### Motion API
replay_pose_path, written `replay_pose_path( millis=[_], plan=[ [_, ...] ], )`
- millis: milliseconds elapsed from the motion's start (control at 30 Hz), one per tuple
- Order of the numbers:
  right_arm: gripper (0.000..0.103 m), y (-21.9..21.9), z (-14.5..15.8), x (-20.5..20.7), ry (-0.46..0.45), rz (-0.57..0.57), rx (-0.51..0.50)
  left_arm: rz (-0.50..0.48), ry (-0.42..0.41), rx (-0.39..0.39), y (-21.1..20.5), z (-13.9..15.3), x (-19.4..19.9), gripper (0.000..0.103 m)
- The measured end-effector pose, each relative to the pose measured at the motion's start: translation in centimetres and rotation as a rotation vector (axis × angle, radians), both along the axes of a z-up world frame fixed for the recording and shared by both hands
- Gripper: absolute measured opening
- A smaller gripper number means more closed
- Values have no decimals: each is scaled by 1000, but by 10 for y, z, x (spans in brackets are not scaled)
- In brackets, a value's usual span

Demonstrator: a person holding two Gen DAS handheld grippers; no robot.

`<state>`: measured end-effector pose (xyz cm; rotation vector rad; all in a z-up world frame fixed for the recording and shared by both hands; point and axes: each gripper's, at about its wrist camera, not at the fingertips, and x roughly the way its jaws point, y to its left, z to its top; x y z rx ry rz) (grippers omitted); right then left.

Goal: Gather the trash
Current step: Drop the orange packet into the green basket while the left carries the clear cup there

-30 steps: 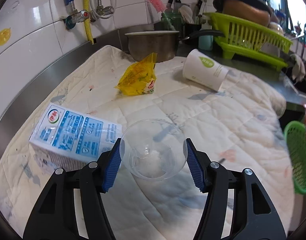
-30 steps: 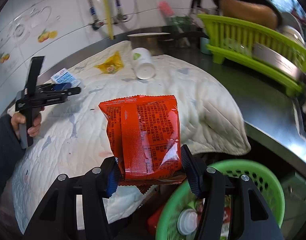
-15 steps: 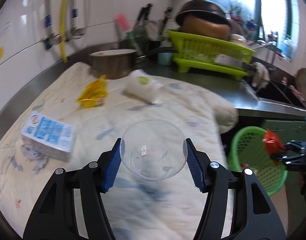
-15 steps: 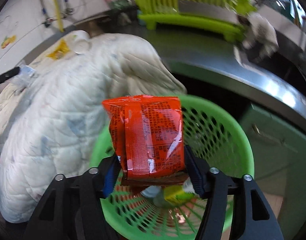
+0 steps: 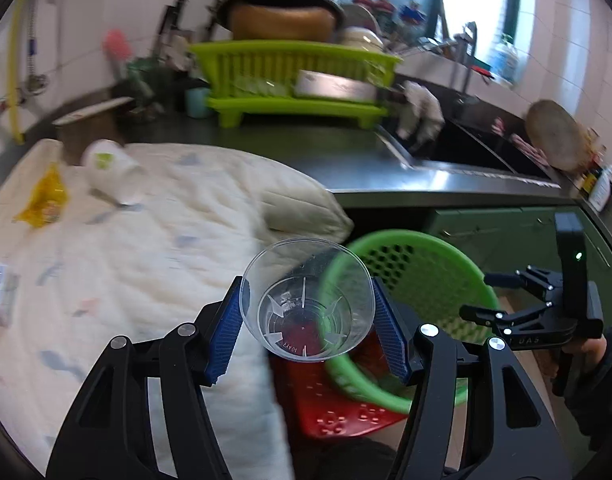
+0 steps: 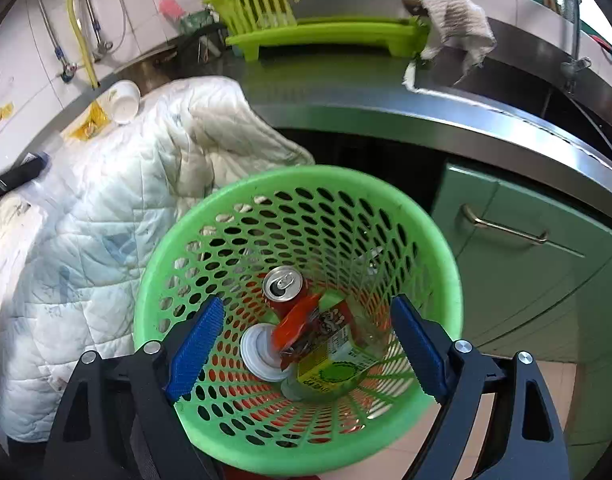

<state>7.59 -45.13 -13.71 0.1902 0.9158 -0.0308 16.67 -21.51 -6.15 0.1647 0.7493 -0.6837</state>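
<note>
The right tool (image 6: 306,354) hung over the green basket (image 6: 441,264), its jaws just spread wide with nothing between them. In the basket lay a red snack packet (image 6: 302,320), a drink can (image 6: 284,282), a white lid (image 6: 260,346) and a green-and-yellow carton (image 6: 333,364). The left tool (image 5: 306,334) gripped a clear plastic cup (image 5: 306,300) beside the basket's rim. On the quilted surface (image 5: 146,248) remained a paper cup (image 5: 112,172) and a yellow wrapper (image 5: 44,198).

Left gripper (image 5: 306,326) clamps a clear plastic cup (image 5: 306,300) beside the green basket (image 5: 425,264).
</note>
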Motion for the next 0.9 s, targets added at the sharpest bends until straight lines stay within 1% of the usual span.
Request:
replay_pose_path(
  millis=[100, 233, 300, 433, 533, 600, 800, 900],
  plan=[
    [83, -8, 8, -8, -25, -10, 9, -33, 24, 19, -23, -14, -7, 61],
    [84, -18, 17, -21, -55, -22, 21, -72, 77, 42, -52, -34, -13, 62],
    [84, -22, 21, -27, -71, -26, 24, -90, 108, 41, -63, -42, -15, 64],
    [84, -26, 26, -34, -88, -33, 30, -113, 138, 52, -78, -51, -22, 64],
    [84, -28, 29, -37, -99, -38, 34, -127, 140, 55, -84, -51, -26, 68],
    [84, -28, 31, -38, -104, -38, 38, -131, 138, 47, -83, -48, -29, 72],
    [84, -20, 38, -36, -118, -20, 41, -101, 112, 40, -67, -34, -30, 73],
    [84, -13, 42, -33, -129, -3, 41, -66, 97, 33, -51, -23, -27, 74]
  ],
)
